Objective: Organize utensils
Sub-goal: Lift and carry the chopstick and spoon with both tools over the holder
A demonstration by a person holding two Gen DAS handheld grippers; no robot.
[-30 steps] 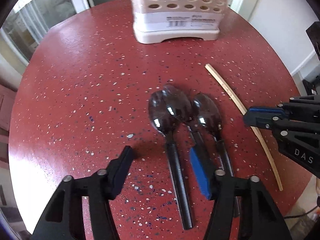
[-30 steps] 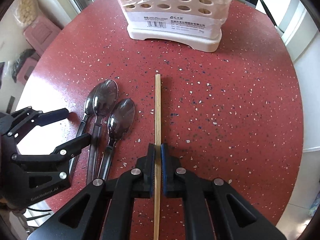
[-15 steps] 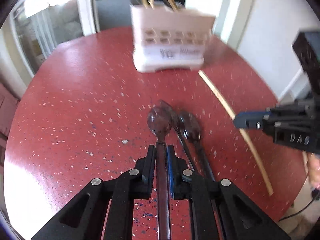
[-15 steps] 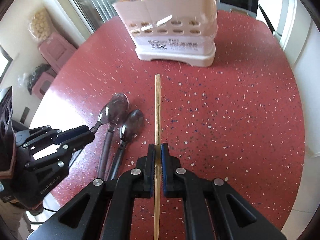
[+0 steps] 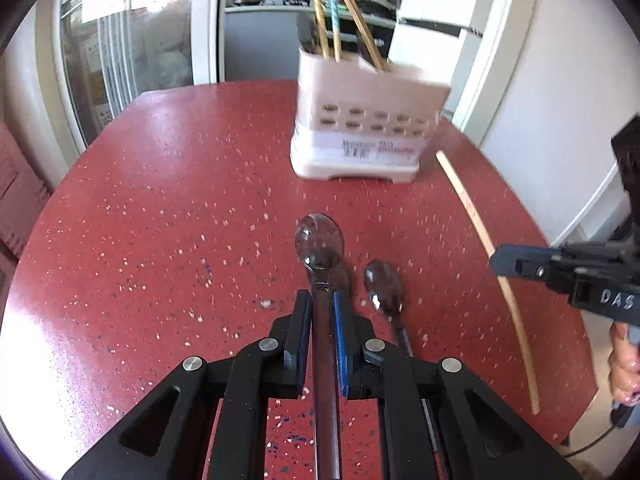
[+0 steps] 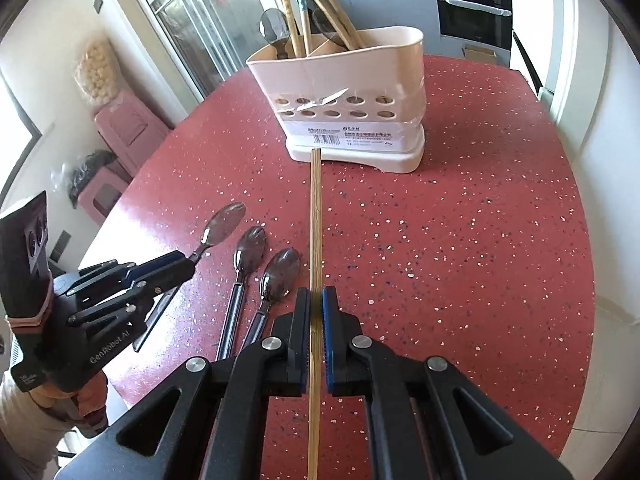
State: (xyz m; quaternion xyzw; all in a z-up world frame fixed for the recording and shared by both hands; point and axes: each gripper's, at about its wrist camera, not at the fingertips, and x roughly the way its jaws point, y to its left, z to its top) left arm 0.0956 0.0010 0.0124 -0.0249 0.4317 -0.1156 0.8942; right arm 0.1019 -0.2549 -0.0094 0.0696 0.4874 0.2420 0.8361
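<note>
My left gripper (image 5: 322,300) is shut on the dark handle of a spoon (image 5: 319,240), lifted off the red table with its bowl pointing ahead. From the right wrist view the same spoon (image 6: 222,224) hangs in the left gripper (image 6: 188,266). Two more spoons (image 6: 250,248) (image 6: 282,270) lie side by side on the table. My right gripper (image 6: 316,304) is shut on a bamboo chopstick (image 6: 316,220), which points at the white utensil holder (image 6: 352,120). In the left wrist view that chopstick (image 5: 476,220) slants beside the holder (image 5: 360,136).
The holder holds several chopsticks (image 6: 320,12) and a spoon (image 6: 274,26). The round red table (image 6: 480,240) ends near a white wall on the right. A person's hand (image 5: 622,364) grips the right tool. Pink stools (image 6: 124,132) stand beyond the left edge.
My left gripper shut on one spoon's handle and raised it off the table. The right gripper lifted the chopstick and both views tilted up toward the holder.
</note>
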